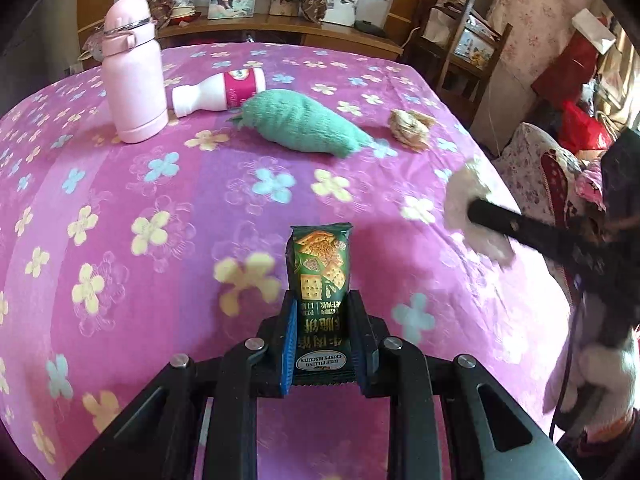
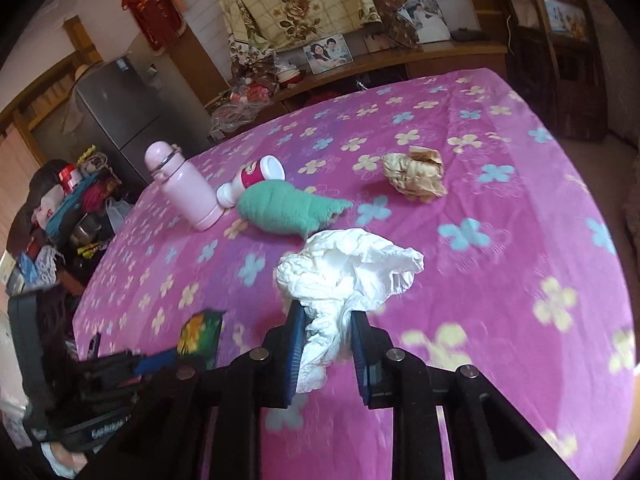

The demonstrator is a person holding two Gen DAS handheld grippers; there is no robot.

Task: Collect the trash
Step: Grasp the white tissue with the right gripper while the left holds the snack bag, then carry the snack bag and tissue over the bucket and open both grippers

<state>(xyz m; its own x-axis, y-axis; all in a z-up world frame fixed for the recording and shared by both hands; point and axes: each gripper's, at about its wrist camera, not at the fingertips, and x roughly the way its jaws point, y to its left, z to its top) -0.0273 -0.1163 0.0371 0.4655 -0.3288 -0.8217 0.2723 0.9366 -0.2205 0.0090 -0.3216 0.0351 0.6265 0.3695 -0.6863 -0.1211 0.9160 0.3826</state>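
My left gripper (image 1: 323, 300) is shut on a green biscuit wrapper (image 1: 320, 264), which stands upright between its blue pads above the pink flowered bedspread (image 1: 160, 200). My right gripper (image 2: 327, 316) is shut on a crumpled white tissue (image 2: 348, 268), whose bulk bulges out past the fingertips. From the left wrist view the right gripper (image 1: 476, 214) shows as a black bar at the right with the white tissue (image 1: 468, 196) on its tip. The green wrapper (image 2: 200, 330) shows blurred at the lower left of the right wrist view. A crumpled brown paper ball (image 1: 412, 128) (image 2: 416, 176) lies further back on the bed.
A pink flask (image 1: 134, 72) (image 2: 184, 188) stands at the back left, with a white and pink bottle (image 1: 220, 94) (image 2: 252, 180) lying beside it and a green knitted sock (image 1: 304, 124) (image 2: 284, 210) in front. A wooden shelf (image 1: 280, 28) runs behind the bed. A chair (image 1: 460, 52) stands at the right.
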